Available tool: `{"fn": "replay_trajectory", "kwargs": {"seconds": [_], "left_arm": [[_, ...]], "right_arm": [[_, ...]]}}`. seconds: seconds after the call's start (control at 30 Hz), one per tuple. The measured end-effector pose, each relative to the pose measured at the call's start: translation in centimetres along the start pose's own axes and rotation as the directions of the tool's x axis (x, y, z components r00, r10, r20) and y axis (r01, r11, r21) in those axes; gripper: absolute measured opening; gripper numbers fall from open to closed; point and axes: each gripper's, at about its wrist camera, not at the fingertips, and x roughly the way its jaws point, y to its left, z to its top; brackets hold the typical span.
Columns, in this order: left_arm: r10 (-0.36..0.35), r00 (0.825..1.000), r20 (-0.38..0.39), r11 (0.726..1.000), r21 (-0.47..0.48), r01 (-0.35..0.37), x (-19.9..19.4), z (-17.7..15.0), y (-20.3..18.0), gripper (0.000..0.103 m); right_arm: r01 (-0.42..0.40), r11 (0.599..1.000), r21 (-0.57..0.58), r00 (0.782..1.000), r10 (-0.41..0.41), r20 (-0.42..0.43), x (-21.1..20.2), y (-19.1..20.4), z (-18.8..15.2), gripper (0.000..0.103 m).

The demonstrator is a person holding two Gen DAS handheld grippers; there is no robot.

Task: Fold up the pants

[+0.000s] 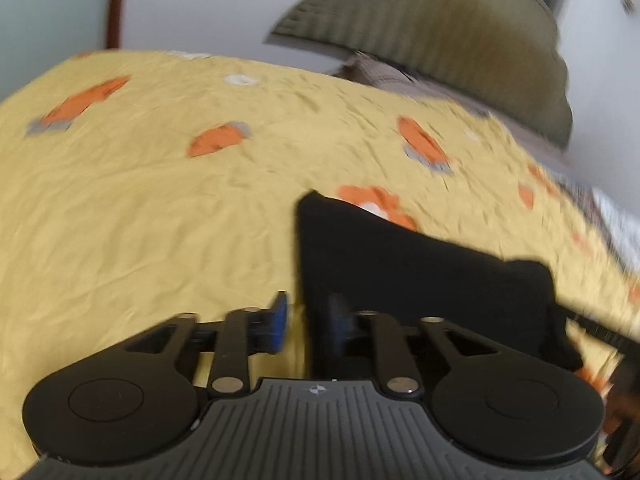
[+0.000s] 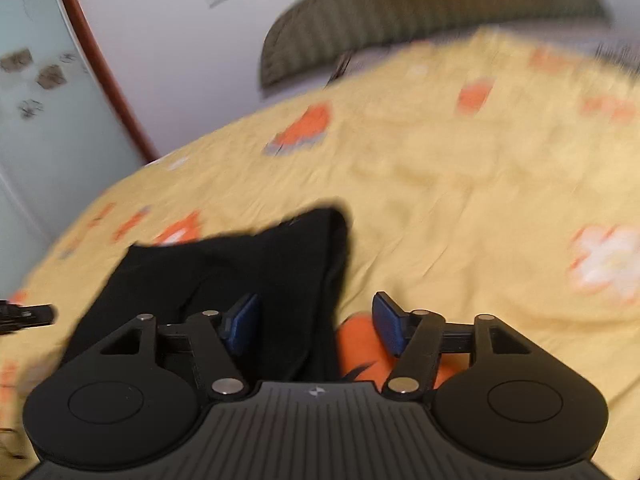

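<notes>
While both views blur, your black pants [image 1: 420,280] lie bunched on the yellow bedspread [image 1: 140,208], left gripper [image 1: 310,320] parted astride their left edge, right gripper [image 2: 316,326] parted astride their right edge, olive pillow [image 2: 400,12] beyond.

pants [image 2: 256,264]: black cloth — matt, soft
bedsheet [image 1: 140,208]: yellow cloth, finely crinkled
pillow [image 1: 440,36]: olive ribbed fabric
left gripper [image 1: 308,320]: matt black plastic — blue pads
</notes>
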Motion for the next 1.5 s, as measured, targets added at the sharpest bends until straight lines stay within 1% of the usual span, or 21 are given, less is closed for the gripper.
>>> {"fn": "replay_trajectory", "kwargs": {"seconds": [0.03,0.1,0.13,0.17,0.2,0.23,0.27,0.37,0.47,0.53,0.57,0.6,0.67,0.77,0.9,1.07,1.13,1.27,1.4,1.47,1.5], "left_arm": [[-0.010,1.000,-0.003,0.999,0.035,0.011,0.5,0.1,-1.1,0.050],[-0.047,0.999,-0.011,0.994,0.095,0.048,1.7,-0.1,-3.1,0.058],[-0.063,0.998,-0.018,0.990,0.127,0.065,2.4,-0.2,-4.0,0.066],[-0.077,0.997,-0.031,0.983,0.163,0.081,3.3,-0.5,-4.9,0.071],[-0.070,0.996,-0.058,0.978,0.194,0.080,4.5,-0.6,-5.8,0.078],[-0.040,0.995,-0.090,0.973,0.221,0.059,5.8,-0.8,-6.5,0.077],[0.000,0.995,-0.100,0.969,0.248,0.025,6.6,-1.1,-7.0,0.078],[0.043,0.999,-0.029,0.950,0.310,-0.032,5.5,-1.4,-7.6,0.079],[0.110,0.993,0.036,0.940,0.320,-0.116,4.4,-1.1,-6.5,0.089],[0.135,0.990,0.038,0.944,0.298,-0.141,4.5,-0.6,-5.7,0.089],[0.138,0.990,0.021,0.948,0.285,-0.138,4.8,-0.4,-5.2,0.089],[0.138,0.990,-0.001,0.954,0.268,-0.133,5.1,-0.2,-4.7,0.088],[0.131,0.991,-0.031,0.964,0.237,-0.120,5.5,0.1,-4.2,0.088],[0.126,0.991,-0.046,0.970,0.213,-0.114,5.8,0.0,-3.6,0.090],[0.113,0.992,-0.059,0.978,0.185,-0.100,6.2,0.1,-3.0,0.095],[0.083,0.993,-0.083,0.990,0.120,-0.072,6.9,0.2,-2.1,0.100],[0.079,0.994,-0.082,0.991,0.114,-0.069,6.9,0.1,-2.0,0.101],[0.079,0.994,-0.076,0.990,0.120,-0.070,7.0,-0.1,-2.0,0.103],[0.067,0.995,-0.078,0.993,0.105,-0.058,7.2,-0.1,-1.7,0.103],[0.061,0.996,-0.065,0.993,0.108,-0.054,7.2,-0.2,-1.6,0.102],[0.060,0.996,-0.060,0.992,0.116,-0.053,7.1,-0.3,-1.6,0.093]], "right_arm": [[0.001,0.996,-0.087,1.000,0.000,0.012,-0.2,1.3,0.3,0.063],[-0.069,0.977,-0.204,0.997,0.072,0.004,0.0,3.9,0.7,0.063],[-0.108,0.965,-0.240,0.994,0.106,-0.022,0.5,5.0,0.9,0.061],[-0.142,0.952,-0.270,0.990,0.132,-0.055,1.3,6.0,0.9,0.061],[-0.161,0.943,-0.292,0.986,0.143,-0.083,2.2,6.6,0.9,0.060],[-0.156,0.939,-0.306,0.986,0.131,-0.100,3.3,6.8,0.8,0.060],[-0.141,0.941,-0.308,0.988,0.113,-0.107,4.3,6.6,0.8,0.060],[-0.062,0.963,-0.263,0.996,0.042,-0.078,4.7,5.1,1.5,0.060],[-0.083,0.985,-0.153,0.996,0.078,-0.034,2.3,2.5,1.9,0.062],[-0.087,0.994,-0.062,0.995,0.083,-0.060,2.4,0.1,1.8,0.062],[-0.101,0.995,-0.021,0.991,0.098,-0.095,2.9,-1.0,1.5,0.062],[-0.134,0.991,0.027,0.982,0.136,-0.133,3.7,-1.9,1.3,0.063],[-0.225,0.962,0.156,0.959,0.247,-0.141,4.5,-3.4,0.9,0.063],[-0.311,0.920,0.236,0.928,0.348,-0.134,5.0,-3.9,0.8,0.063],[-0.325,0.928,0.182,0.922,0.354,-0.158,5.1,-3.3,0.9,0.063],[-0.373,0.908,0.191,0.904,0.402,-0.147,5.4,-4.4,0.9,0.062],[-0.377,0.907,0.189,0.905,0.404,-0.136,5.5,-4.4,0.7,0.063],[-0.364,0.920,0.143,0.915,0.382,-0.128,5.2,-3.7,0.6,0.064],[-0.327,0.938,0.112,0.931,0.340,-0.135,5.2,-2.8,0.7,0.064],[-0.298,0.951,0.083,0.941,0.307,-0.141,5.1,-2.2,0.7,0.057],[-0.295,0.952,0.083,0.942,0.305,-0.140,5.0,-2.0,0.7,0.049]]}}
